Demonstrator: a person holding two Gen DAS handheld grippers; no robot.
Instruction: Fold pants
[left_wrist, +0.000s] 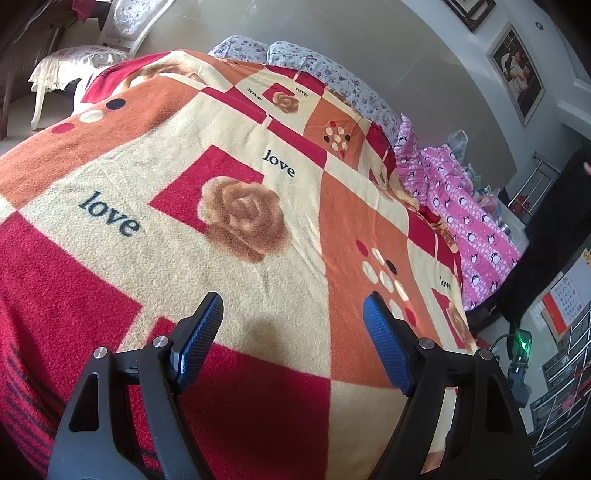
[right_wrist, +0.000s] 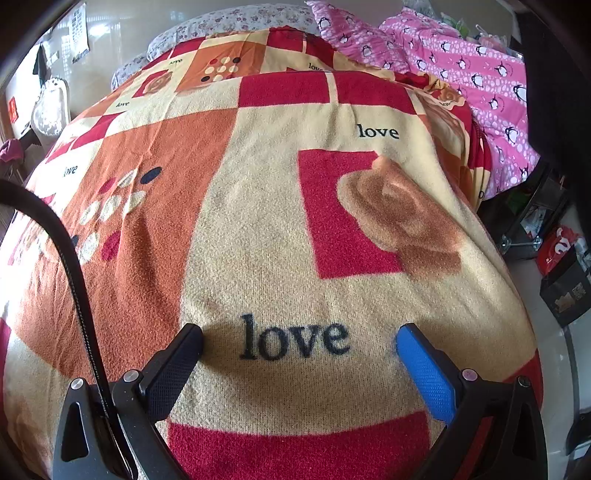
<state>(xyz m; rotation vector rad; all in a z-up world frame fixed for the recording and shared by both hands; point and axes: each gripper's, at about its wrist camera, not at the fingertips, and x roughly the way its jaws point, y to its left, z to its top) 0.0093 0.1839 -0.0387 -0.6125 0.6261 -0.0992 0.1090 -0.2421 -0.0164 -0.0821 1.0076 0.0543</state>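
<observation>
Both of your tongs hang spread wide over the bed (left_wrist: 110, 258), nothing between them: left tongs (left_wrist: 293, 314), right tongs (right_wrist: 299, 341). No pants show in either view, only the patterned "love" blanket (right_wrist: 258, 229), so where they lie can't be told. First job, by my reckoning: find the garment, bring it onto the flat middle, well in from the edges. A pink penguin quilt (left_wrist: 461, 206) is heaped along the bed's right edge; a white chair (left_wrist: 110, 33) stands beyond its far left corner.
</observation>
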